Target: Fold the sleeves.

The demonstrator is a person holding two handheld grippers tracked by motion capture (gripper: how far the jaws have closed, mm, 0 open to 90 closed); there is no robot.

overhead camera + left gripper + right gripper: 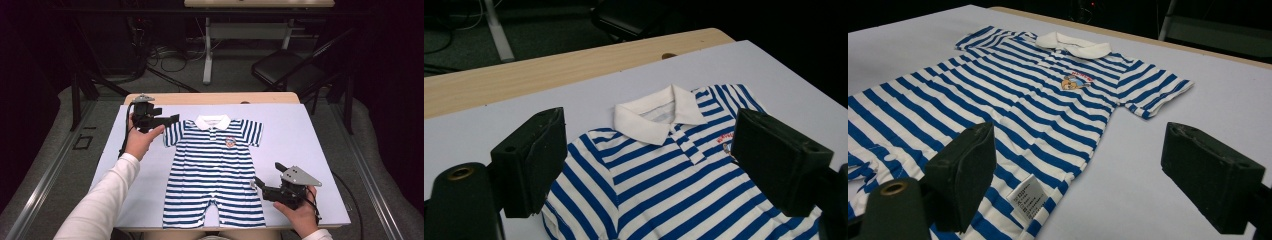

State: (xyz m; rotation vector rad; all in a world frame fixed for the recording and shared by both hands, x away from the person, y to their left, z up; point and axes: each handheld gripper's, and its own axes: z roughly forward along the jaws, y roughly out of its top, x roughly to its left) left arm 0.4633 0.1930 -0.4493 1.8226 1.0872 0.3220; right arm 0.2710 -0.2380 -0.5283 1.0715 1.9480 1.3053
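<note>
A blue-and-white striped baby romper [215, 165] with a white collar [212, 121] lies flat and face up on the white board [300, 135]. My left gripper [171, 119] hovers by the romper's left sleeve with its jaws wide apart. In the left gripper view the left gripper [649, 127] looks over the sleeve and collar [659, 112], and nothing is pinched. My right gripper [268, 175] rests open at the romper's lower right edge. In the right gripper view the right gripper [1080, 145] faces the side seam, close to a small white care label [1028, 198].
The board lies on a wooden table [210, 98] whose far edge shows behind it. Beyond the table stand a dark chair [290, 70] at the back right, a white desk leg [207, 50] and cables on the floor [170, 55]. Bare board lies right of the romper.
</note>
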